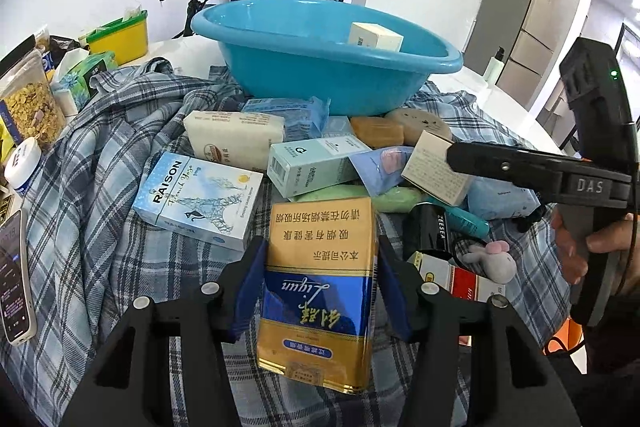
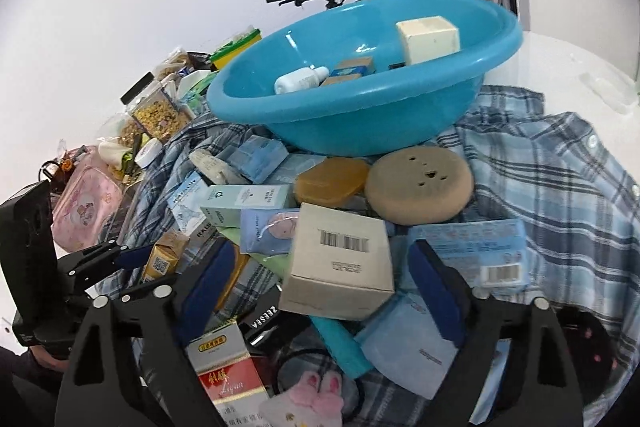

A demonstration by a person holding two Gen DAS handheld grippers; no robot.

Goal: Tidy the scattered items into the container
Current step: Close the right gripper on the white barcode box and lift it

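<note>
Left wrist view: our left gripper [image 1: 320, 279] clamped its fingers on the gold-and-blue packet [image 1: 320, 291] above the plaid shirt [image 1: 100, 187]. Our right gripper [image 2: 320, 283] stood open around the beige box [image 2: 340, 263], pads apart from it, near the blue basin [image 2: 360, 115].

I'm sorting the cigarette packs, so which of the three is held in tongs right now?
The gold and blue Liqun pack, clamped between the left tongs. The pale blue Raison pack and the red and white pack lie loose on the plaid shirt.
</note>
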